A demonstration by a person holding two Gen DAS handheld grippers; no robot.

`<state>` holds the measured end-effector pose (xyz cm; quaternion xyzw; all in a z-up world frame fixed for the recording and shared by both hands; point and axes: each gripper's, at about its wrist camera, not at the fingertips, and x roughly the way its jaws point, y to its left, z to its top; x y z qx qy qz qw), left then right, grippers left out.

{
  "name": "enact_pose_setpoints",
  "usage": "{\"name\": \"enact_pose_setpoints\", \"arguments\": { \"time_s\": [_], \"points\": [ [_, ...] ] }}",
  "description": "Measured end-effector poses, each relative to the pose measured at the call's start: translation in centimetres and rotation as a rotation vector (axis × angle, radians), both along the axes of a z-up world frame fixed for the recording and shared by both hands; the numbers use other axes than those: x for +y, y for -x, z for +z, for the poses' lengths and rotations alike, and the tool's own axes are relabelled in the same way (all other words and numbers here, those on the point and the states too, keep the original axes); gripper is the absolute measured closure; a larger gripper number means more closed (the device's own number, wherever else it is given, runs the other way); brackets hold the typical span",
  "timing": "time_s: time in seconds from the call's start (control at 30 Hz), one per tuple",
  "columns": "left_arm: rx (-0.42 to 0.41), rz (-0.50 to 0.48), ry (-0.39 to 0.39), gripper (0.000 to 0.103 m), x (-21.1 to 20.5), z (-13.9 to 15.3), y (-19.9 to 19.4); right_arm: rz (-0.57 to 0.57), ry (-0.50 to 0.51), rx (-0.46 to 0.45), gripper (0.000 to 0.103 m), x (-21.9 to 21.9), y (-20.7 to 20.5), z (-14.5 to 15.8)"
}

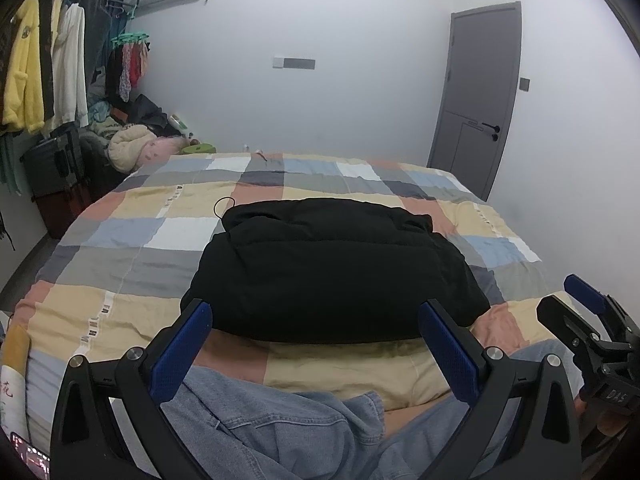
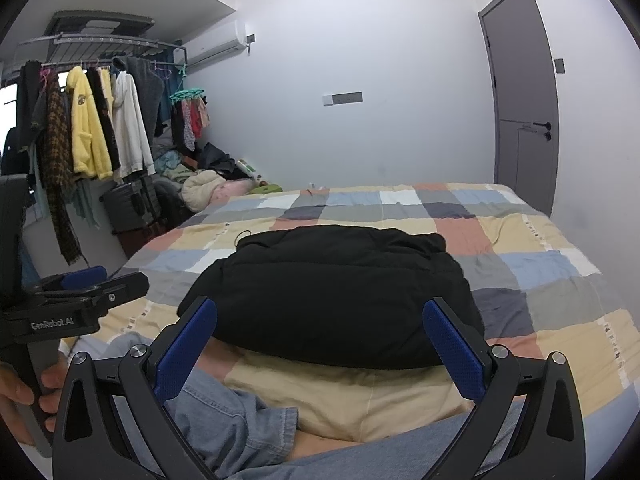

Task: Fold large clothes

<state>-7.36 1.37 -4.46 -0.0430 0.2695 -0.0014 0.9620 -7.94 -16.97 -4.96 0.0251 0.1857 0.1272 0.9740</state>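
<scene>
A black puffy jacket [image 1: 332, 268] [image 2: 336, 296] lies folded into a thick bundle in the middle of the checked quilt [image 1: 120, 232] [image 2: 540, 272] on the bed. A blue denim garment [image 1: 280, 412] [image 2: 224, 412] lies crumpled at the bed's near edge, under both grippers. My left gripper [image 1: 315, 306] is open wide, just short of the jacket's near edge, holding nothing. My right gripper [image 2: 320, 304] is open the same way, also in front of the jacket. Each gripper shows in the other's view: the right gripper [image 1: 568, 300] at the right edge, the left gripper [image 2: 100, 280] at the left, held by a hand [image 2: 24, 396].
A thin black loop [image 1: 224, 206] lies on the quilt by the jacket's far left corner. A clothes rack [image 1: 48, 60] with hanging garments, a dark suitcase [image 1: 52, 168] and a pile of clothes [image 1: 132, 140] fill the left side. A grey door [image 1: 476, 92] is shut at the back right.
</scene>
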Motion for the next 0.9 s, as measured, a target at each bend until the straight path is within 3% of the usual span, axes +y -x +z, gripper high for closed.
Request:
{"name": "enact_pose_setpoints", "arguments": {
  "time_s": [0.9],
  "points": [
    [-0.012,0.005,-0.001,0.0,0.04,0.44,0.85,-0.004,-0.003,-0.007,0.0,-0.09,0.76,0.44]
  ]
}}
